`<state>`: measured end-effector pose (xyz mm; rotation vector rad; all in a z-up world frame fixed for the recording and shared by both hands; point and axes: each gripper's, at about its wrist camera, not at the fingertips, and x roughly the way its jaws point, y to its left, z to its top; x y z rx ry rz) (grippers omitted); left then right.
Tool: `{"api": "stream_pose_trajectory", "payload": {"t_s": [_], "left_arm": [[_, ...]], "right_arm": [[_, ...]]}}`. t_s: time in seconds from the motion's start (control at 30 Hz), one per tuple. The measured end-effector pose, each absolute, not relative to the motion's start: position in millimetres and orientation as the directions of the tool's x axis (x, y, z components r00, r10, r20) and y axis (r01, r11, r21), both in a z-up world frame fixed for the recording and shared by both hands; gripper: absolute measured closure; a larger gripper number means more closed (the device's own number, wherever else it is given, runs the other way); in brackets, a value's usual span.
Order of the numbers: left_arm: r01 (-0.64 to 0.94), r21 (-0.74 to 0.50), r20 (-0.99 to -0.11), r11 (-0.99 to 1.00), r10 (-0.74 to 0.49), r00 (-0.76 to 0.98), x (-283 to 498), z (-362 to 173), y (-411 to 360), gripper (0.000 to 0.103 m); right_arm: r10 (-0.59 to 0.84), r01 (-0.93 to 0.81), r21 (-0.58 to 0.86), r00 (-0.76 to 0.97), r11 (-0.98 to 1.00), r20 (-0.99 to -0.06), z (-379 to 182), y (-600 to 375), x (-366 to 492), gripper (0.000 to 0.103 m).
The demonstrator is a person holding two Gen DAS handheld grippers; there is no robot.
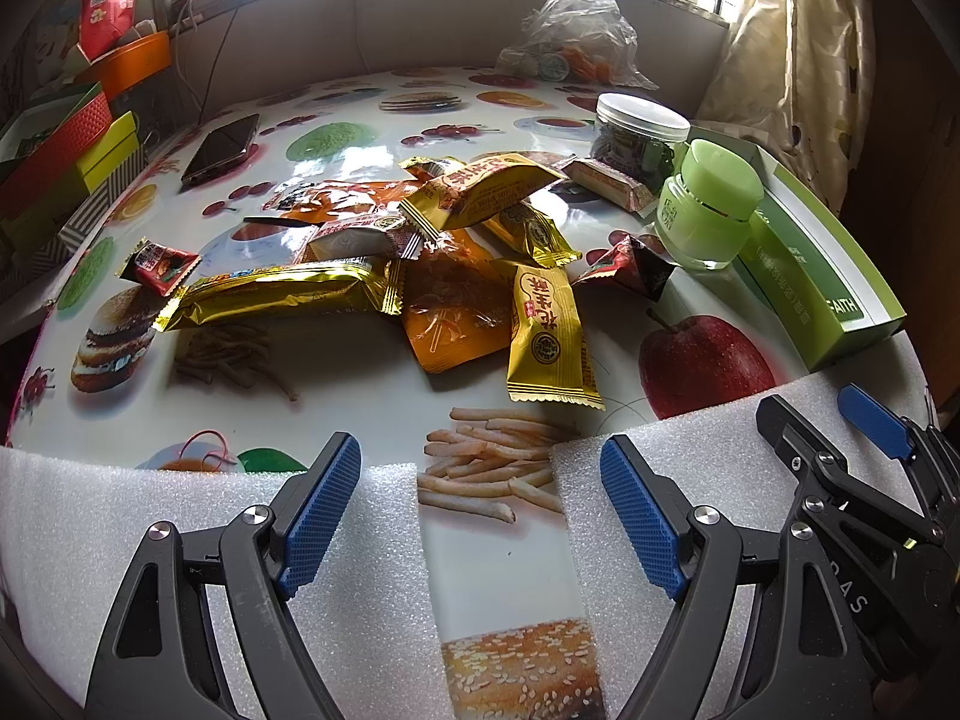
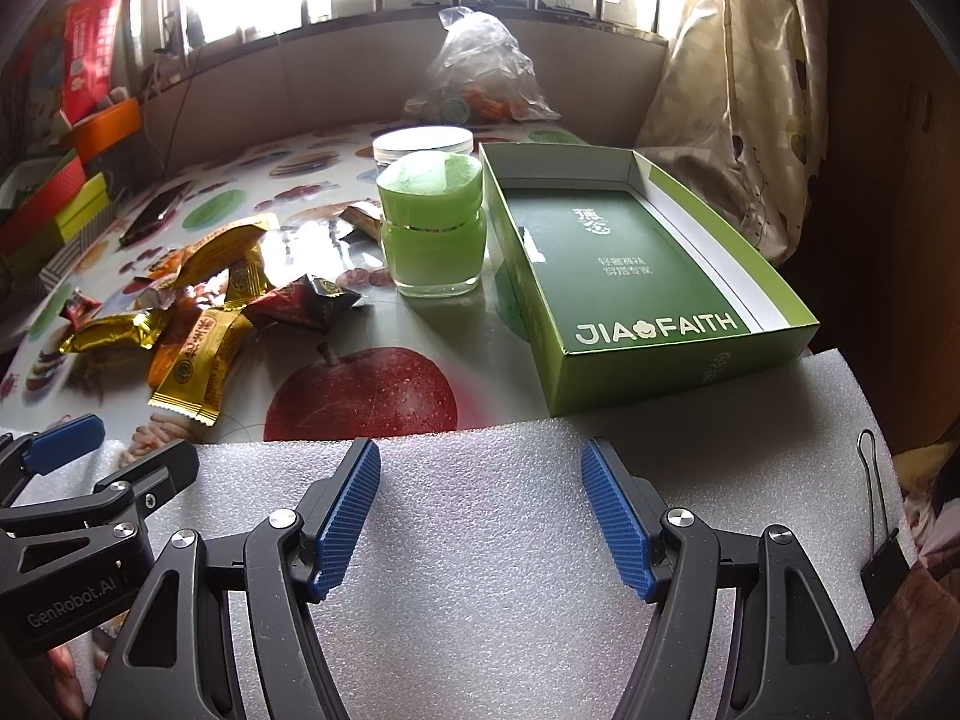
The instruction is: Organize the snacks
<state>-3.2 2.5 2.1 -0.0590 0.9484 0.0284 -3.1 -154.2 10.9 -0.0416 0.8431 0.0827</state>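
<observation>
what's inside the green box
No snacks. The green box lies open in the right wrist view, showing only a flat green printed panel with white lettering and white inner walls. Whether anything lies under that panel cannot be seen.

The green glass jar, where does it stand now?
The green glass jar stands upright on the table's right side, beside the left wall of the open green box, with a clear white-lidded jar behind it and the snack packets to its left.
</observation>
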Motion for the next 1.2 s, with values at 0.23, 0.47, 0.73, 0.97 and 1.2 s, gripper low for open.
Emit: {"api": "stream_pose_trajectory", "payload": {"t_s": [0.23,0.47,0.73,0.97,1.2], "left_arm": [[-0.05,-0.038,-0.812,0.998,-0.002,0.584,-3.5,2.0,2.6,0.021],[-0.05,-0.038,-0.812,0.998,-0.001,0.584,-3.3,2.6,2.7,0.021],[-0.051,-0.037,-0.811,0.998,0.0,0.585,-3.5,2.3,2.3,0.02],[-0.051,-0.038,-0.811,0.998,-0.001,0.585,-3.8,2.0,2.3,0.02],[-0.05,-0.037,-0.812,0.998,-0.002,0.583,-3.0,4.2,3.3,0.021]], "right_arm": [[0.056,-0.09,-0.004,0.663,0.996,-0.746,10.9,-154.3,-3.2,0.033],[0.056,-0.09,-0.005,0.663,0.996,-0.746,10.7,-155.1,-3.5,0.033],[0.055,-0.089,-0.005,0.665,0.996,-0.745,10.7,-154.7,-3.6,0.033],[0.055,-0.089,-0.006,0.665,0.996,-0.745,8.7,-152.9,-4.1,0.033],[0.053,-0.09,-0.009,0.659,0.996,-0.75,13.9,-157.6,-3.2,0.033]]}}
